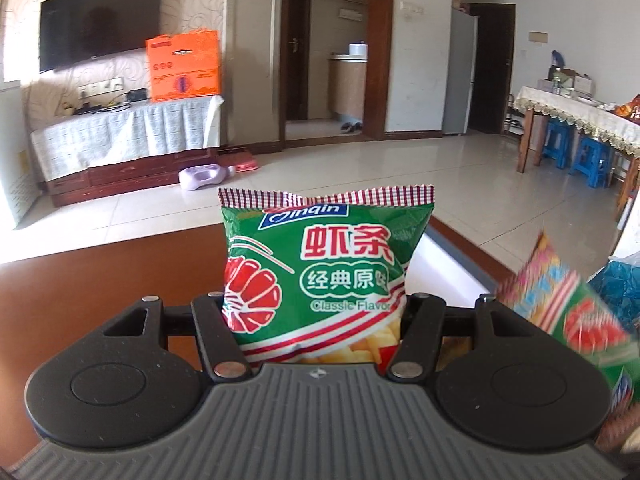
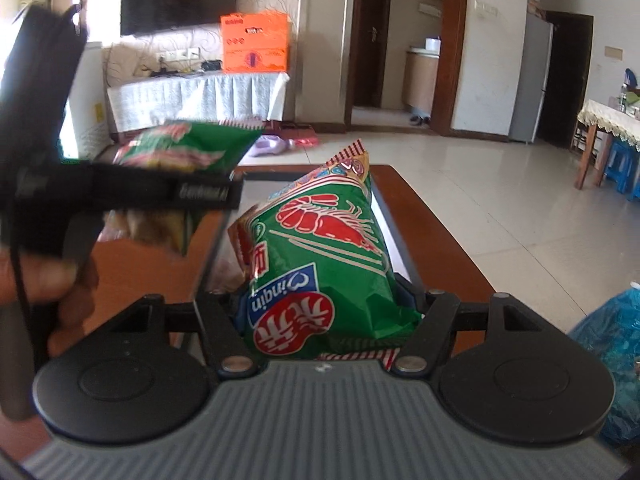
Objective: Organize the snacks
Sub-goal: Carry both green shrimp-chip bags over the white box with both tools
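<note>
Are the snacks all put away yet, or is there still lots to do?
Not yet. Nothing looks put away so far. Both grippers are busy: the left gripper holds one green shrimp-stick bag upright above the brown table, and the right gripper holds another shrimp-stick bag turned upside down. Each bag must still be set down somewhere. No box or tray for them shows, so I cannot tell where they go.
</note>
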Action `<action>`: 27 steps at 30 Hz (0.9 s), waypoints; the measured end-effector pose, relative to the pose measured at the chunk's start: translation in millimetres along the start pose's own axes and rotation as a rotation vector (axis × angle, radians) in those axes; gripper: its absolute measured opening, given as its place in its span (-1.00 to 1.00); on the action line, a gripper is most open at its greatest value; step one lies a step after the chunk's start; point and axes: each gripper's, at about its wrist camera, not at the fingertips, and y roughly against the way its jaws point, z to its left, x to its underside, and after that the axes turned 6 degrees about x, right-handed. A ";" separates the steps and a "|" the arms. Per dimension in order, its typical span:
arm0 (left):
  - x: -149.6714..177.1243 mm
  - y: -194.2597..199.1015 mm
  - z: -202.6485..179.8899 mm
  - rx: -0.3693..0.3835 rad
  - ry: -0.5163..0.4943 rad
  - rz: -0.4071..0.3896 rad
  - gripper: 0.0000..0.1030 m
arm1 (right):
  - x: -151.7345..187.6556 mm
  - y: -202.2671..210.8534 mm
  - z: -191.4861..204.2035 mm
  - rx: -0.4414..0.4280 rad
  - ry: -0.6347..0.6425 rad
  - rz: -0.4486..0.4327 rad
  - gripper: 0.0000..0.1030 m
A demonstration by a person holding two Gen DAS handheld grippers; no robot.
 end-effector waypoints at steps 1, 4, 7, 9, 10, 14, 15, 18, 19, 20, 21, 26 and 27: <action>-3.6 -8.3 -2.9 0.007 -0.001 0.001 0.26 | 0.4 -2.7 -0.1 -0.003 0.001 0.006 0.34; -11.8 -30.2 -12.5 0.031 0.002 0.009 0.27 | 0.1 -10.2 3.4 -0.013 0.027 0.013 0.34; -18.5 -49.8 -15.6 0.060 0.011 0.019 0.27 | -2.7 -20.7 5.3 -0.009 0.047 0.028 0.34; -23.1 -64.4 -15.3 0.076 0.024 0.034 0.28 | -2.6 -28.1 5.4 0.001 0.059 0.039 0.34; -23.9 -70.4 -17.4 0.081 0.022 0.041 0.30 | -3.2 -32.1 5.6 0.002 0.064 0.044 0.34; -29.4 -89.4 -10.2 0.073 0.041 0.057 0.43 | -3.5 -37.1 9.7 0.013 0.074 0.042 0.34; -29.9 -90.5 -9.4 0.080 0.047 0.057 0.47 | -2.9 -36.2 10.6 0.021 0.077 0.038 0.37; -30.8 -91.0 -9.6 0.072 0.034 0.048 0.67 | 4.1 -28.9 18.4 0.056 0.110 0.020 0.40; -29.9 -88.4 -10.8 0.064 0.022 0.046 0.70 | 6.3 -25.9 20.4 0.076 0.127 0.009 0.41; -29.1 -84.3 -12.7 0.059 0.011 0.042 0.71 | 8.7 -22.4 23.7 0.091 0.145 -0.002 0.42; -30.1 -81.0 -11.9 0.058 0.004 0.037 0.77 | 9.6 -20.2 25.9 0.102 0.158 -0.011 0.45; -30.6 -68.5 -10.8 0.058 0.000 0.026 0.81 | 14.1 -9.7 32.3 0.131 0.177 -0.058 0.56; -30.8 -67.3 -10.3 0.051 -0.001 0.022 0.81 | 14.8 -9.1 33.0 0.134 0.178 -0.067 0.58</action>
